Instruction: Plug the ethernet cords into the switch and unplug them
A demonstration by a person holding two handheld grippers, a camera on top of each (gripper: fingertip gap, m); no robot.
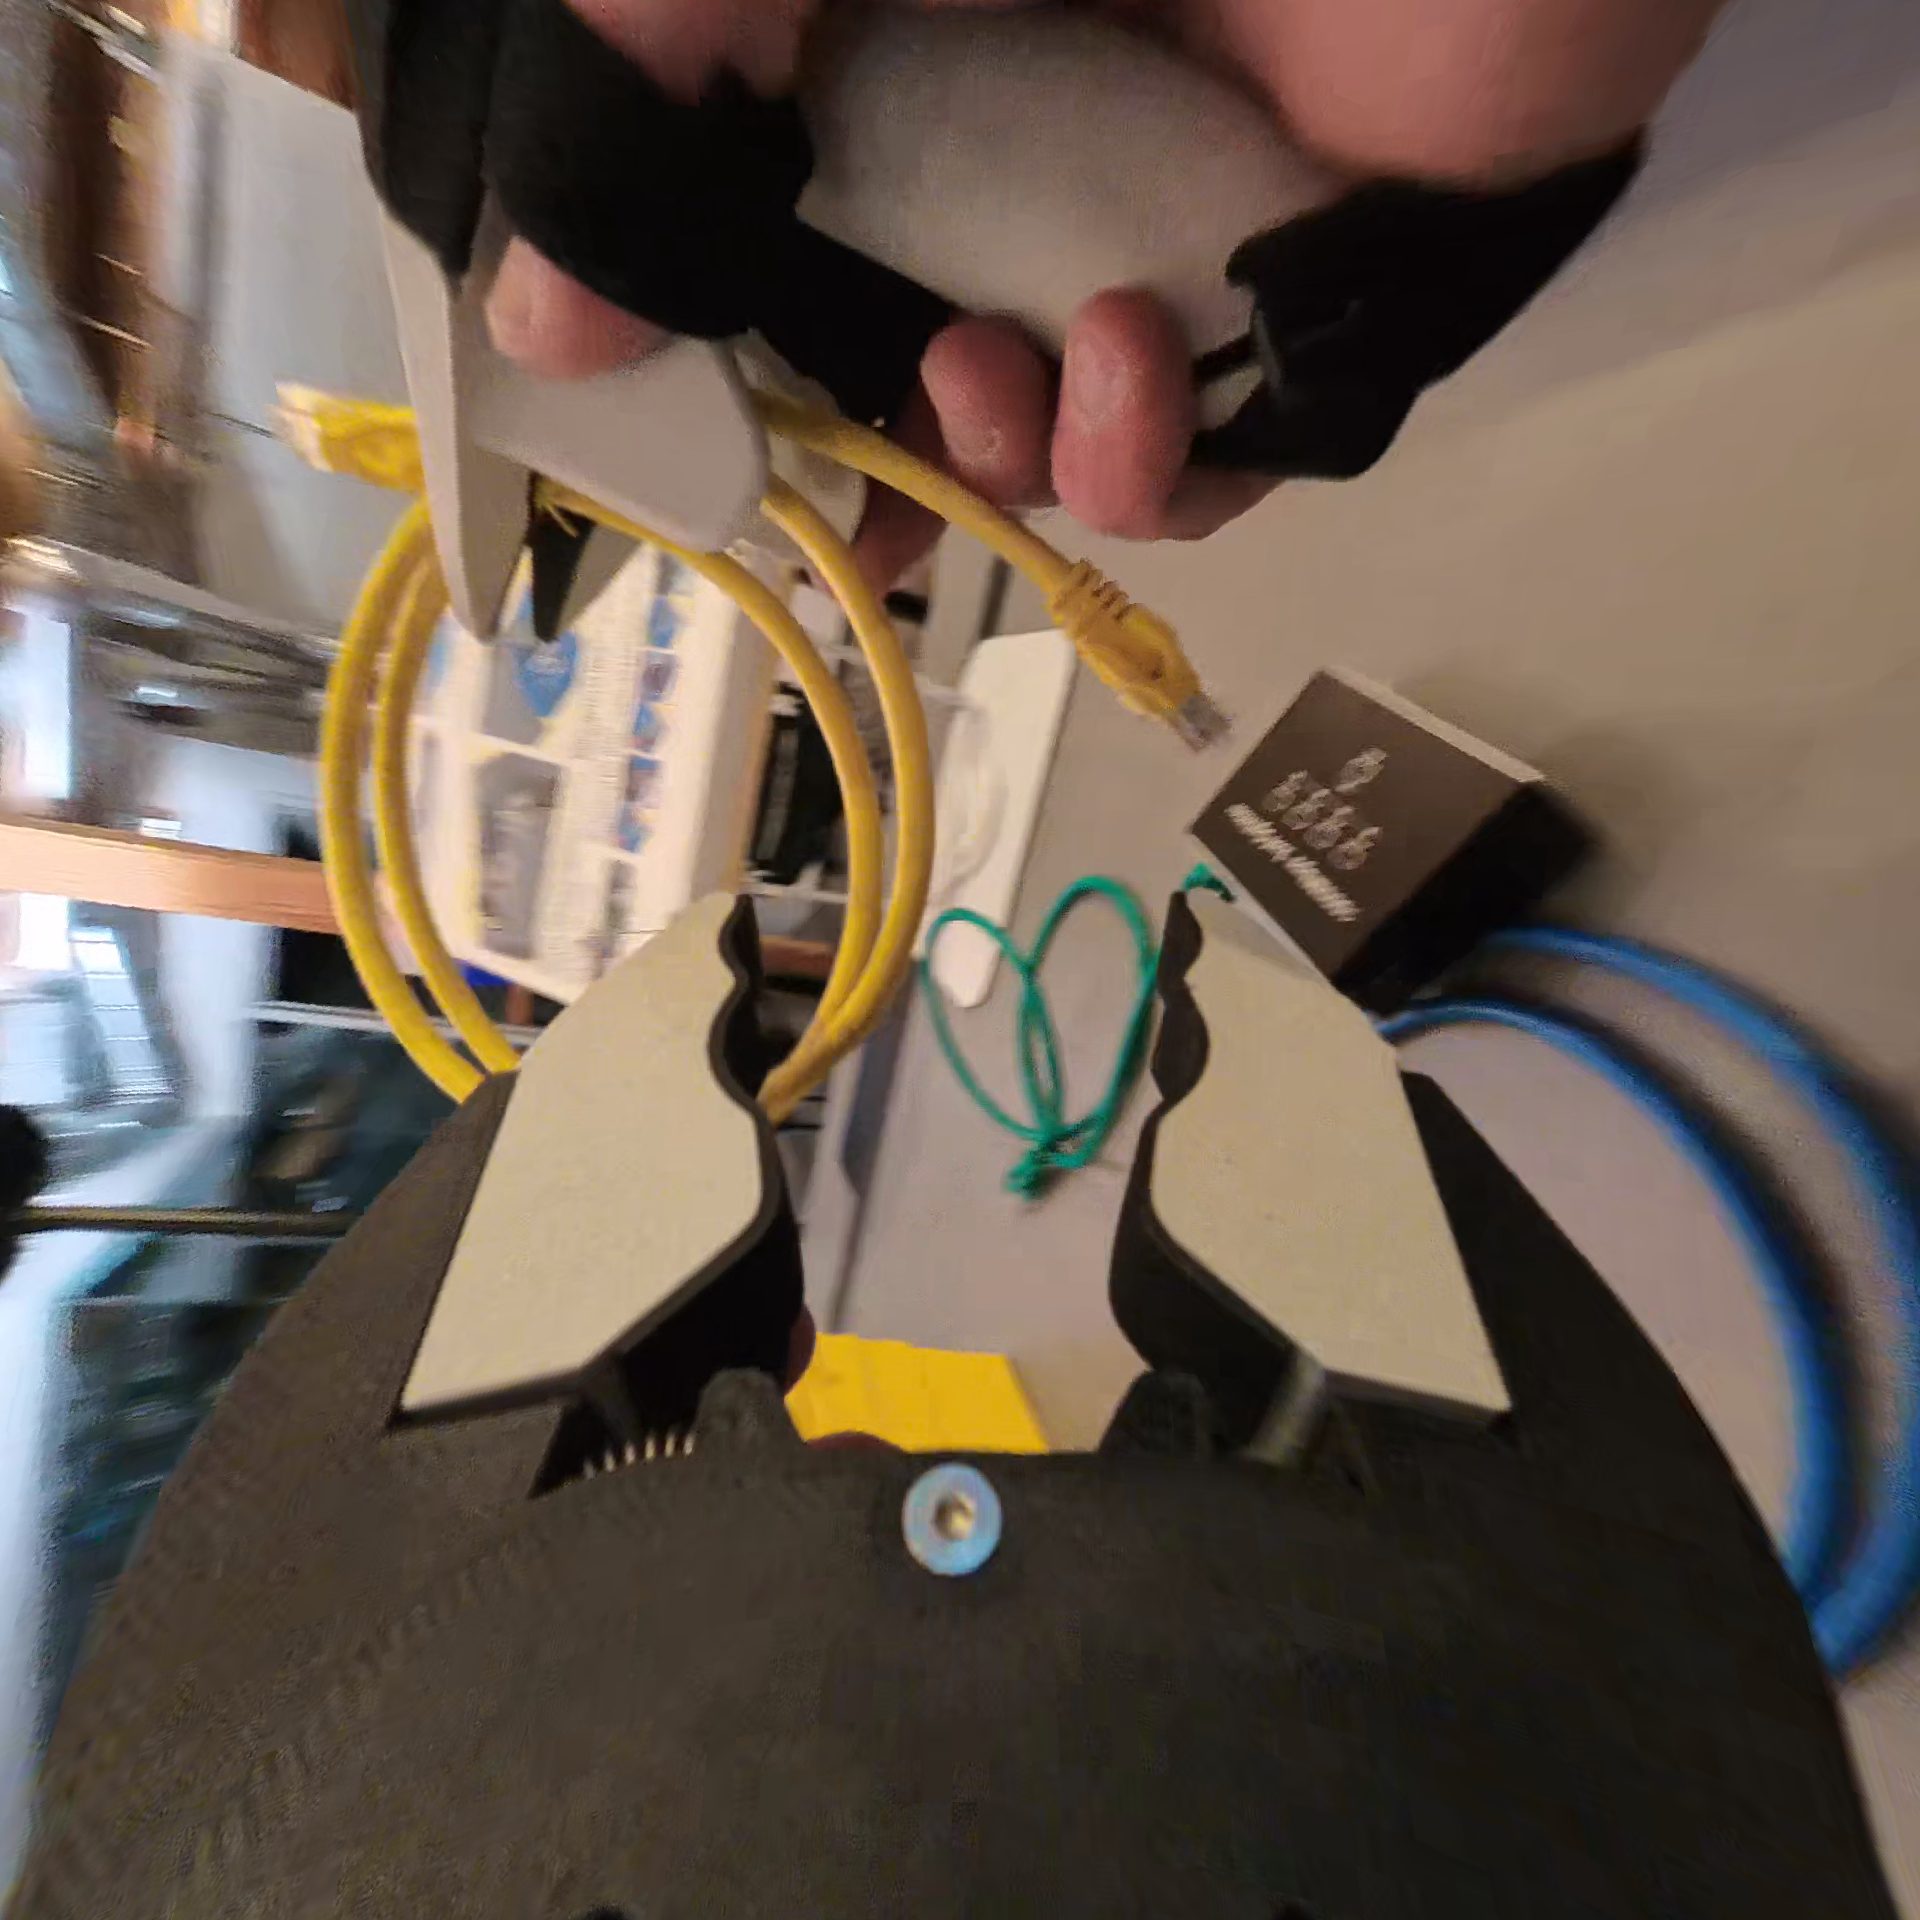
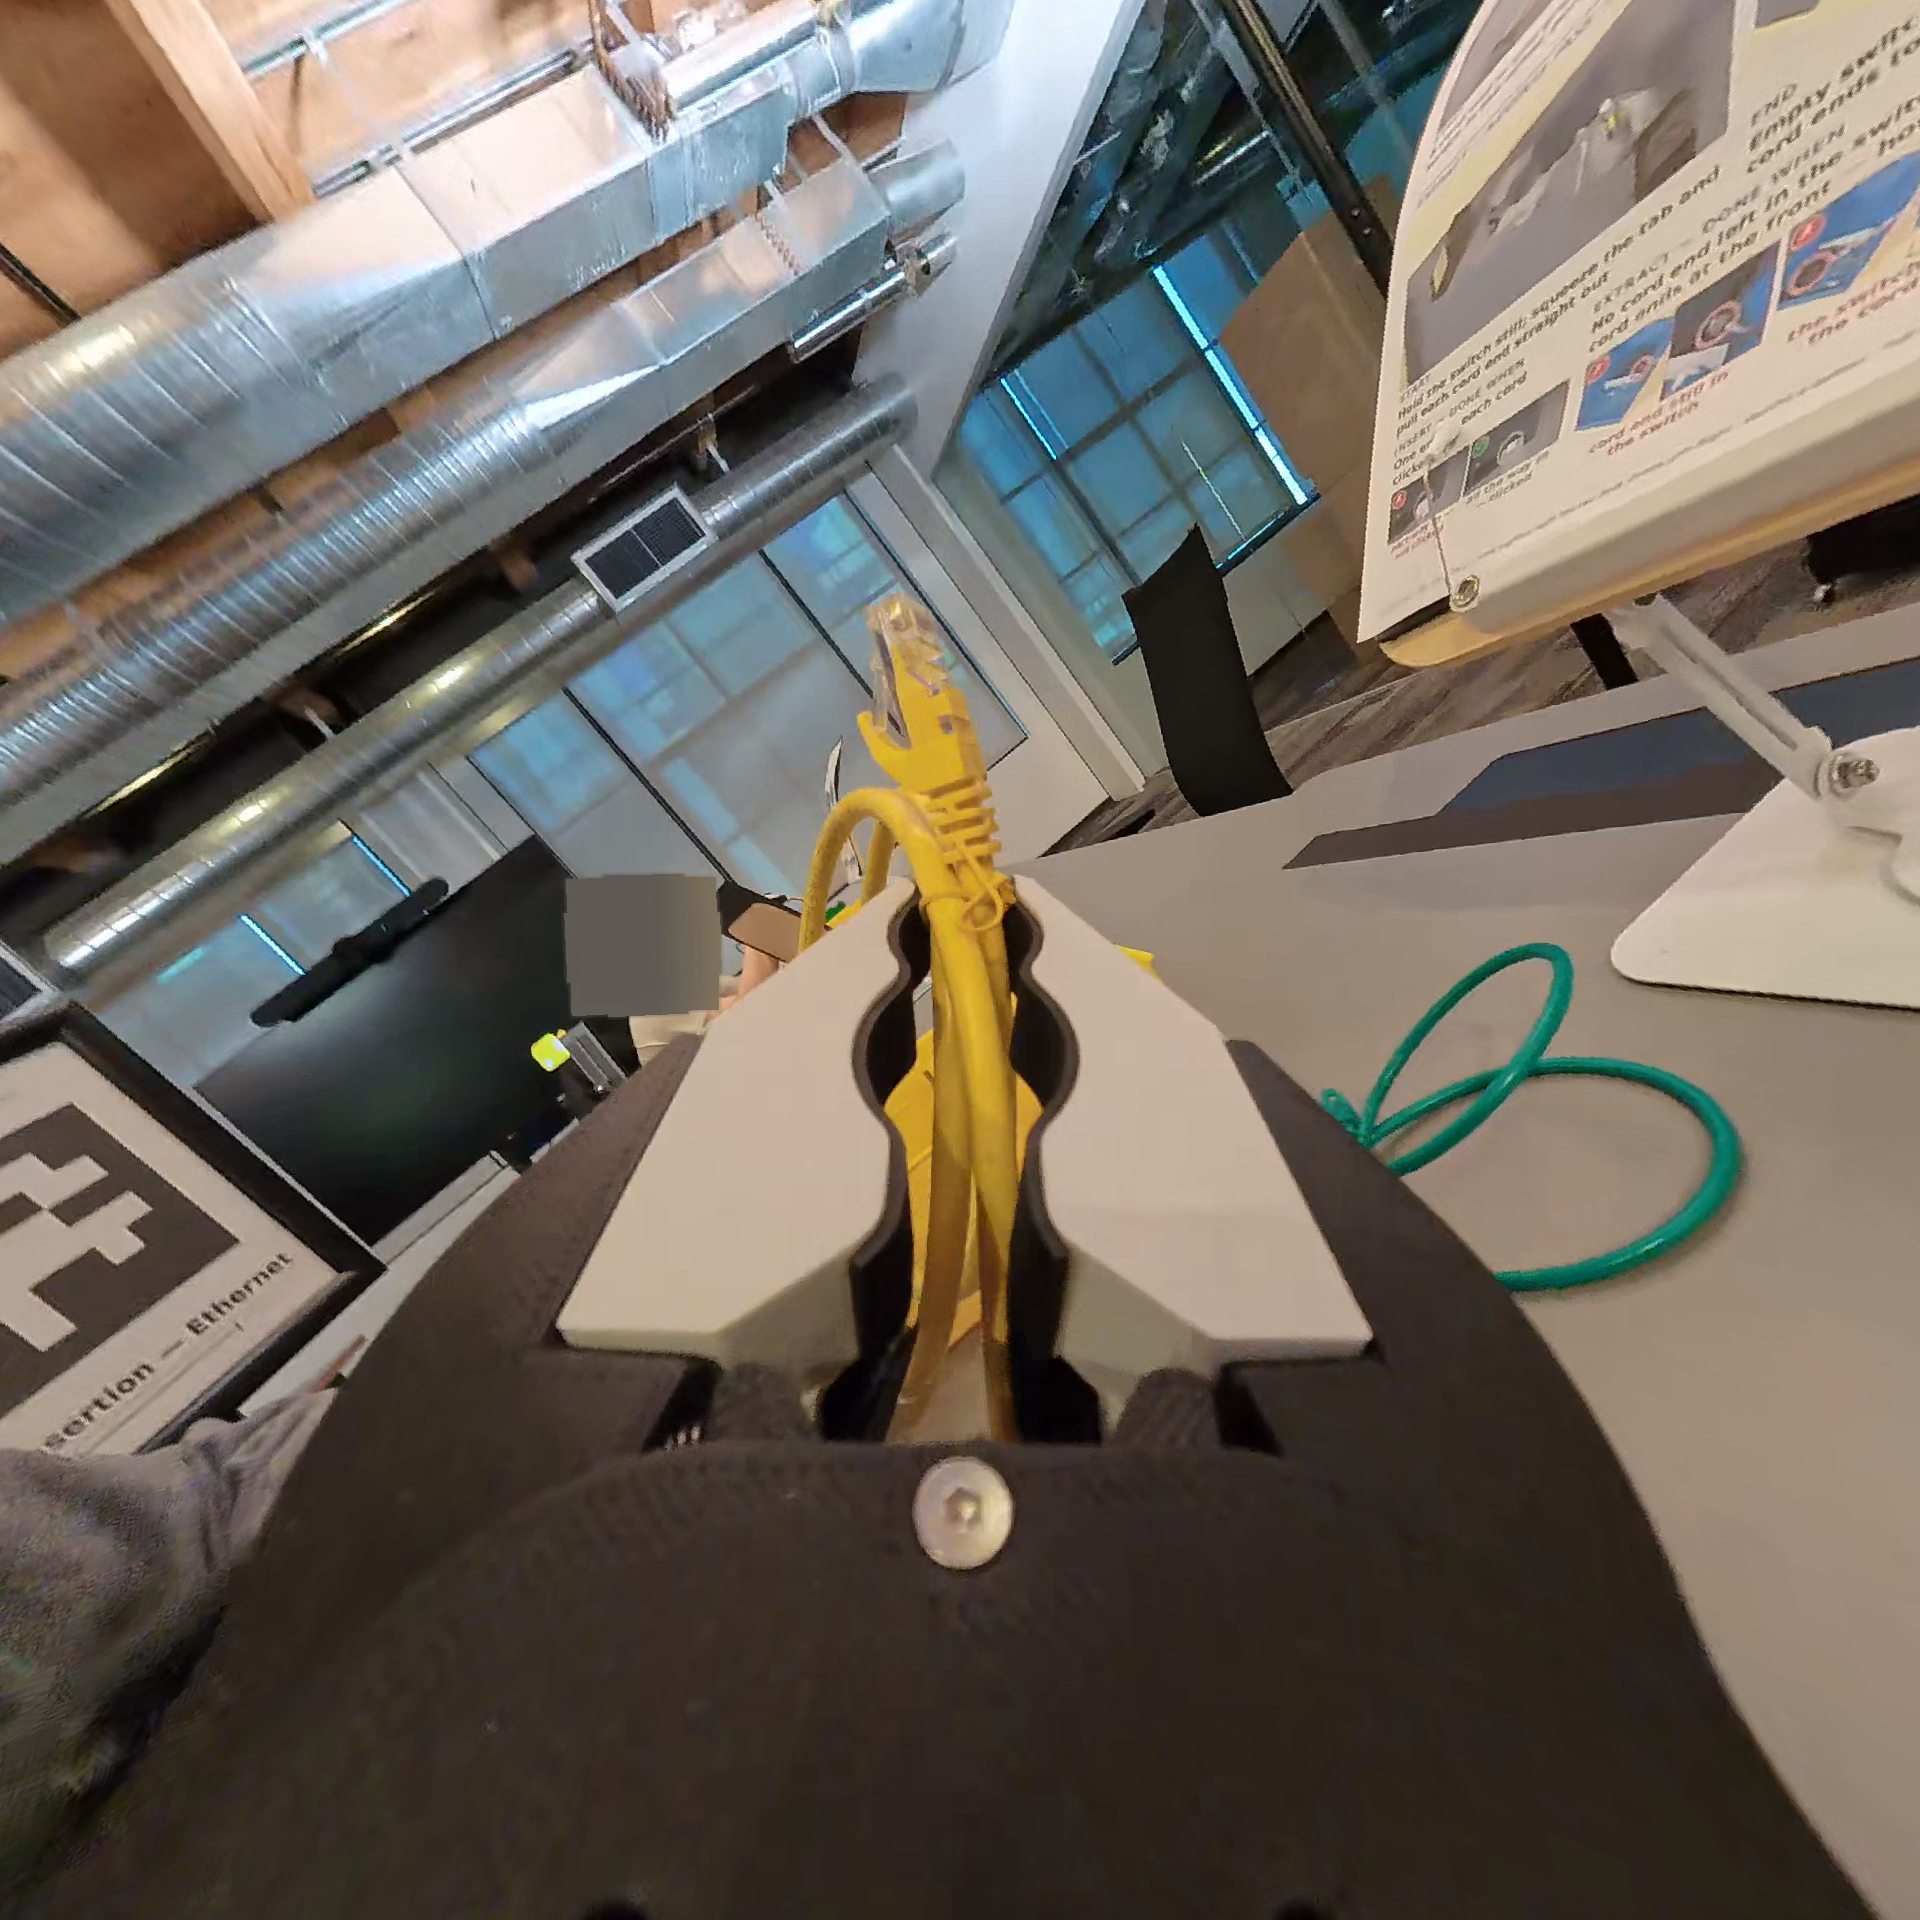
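Observation:
My right gripper (image 2: 966,899) is shut on a looped yellow ethernet cord (image 2: 971,1091), held up off the table. One plug (image 2: 914,686) sticks up past the fingertips. In the left wrist view the right gripper (image 1: 551,540) sits at the top in a person's hand, and the yellow loop (image 1: 883,748) hangs from it. The cord's other plug (image 1: 1143,665) points at the black switch (image 1: 1371,821) on the grey table and stays just short of it. My left gripper (image 1: 956,920) is open and empty, a little off the switch.
A thin green cord (image 1: 1039,1029) lies coiled on the table between my left fingers, and it also shows in the right wrist view (image 2: 1507,1122). Blue cords (image 1: 1766,1247) run from behind the switch. A white stand base (image 2: 1787,914) holds an instruction sheet (image 2: 1662,260). A marker card (image 2: 104,1226) stands at left.

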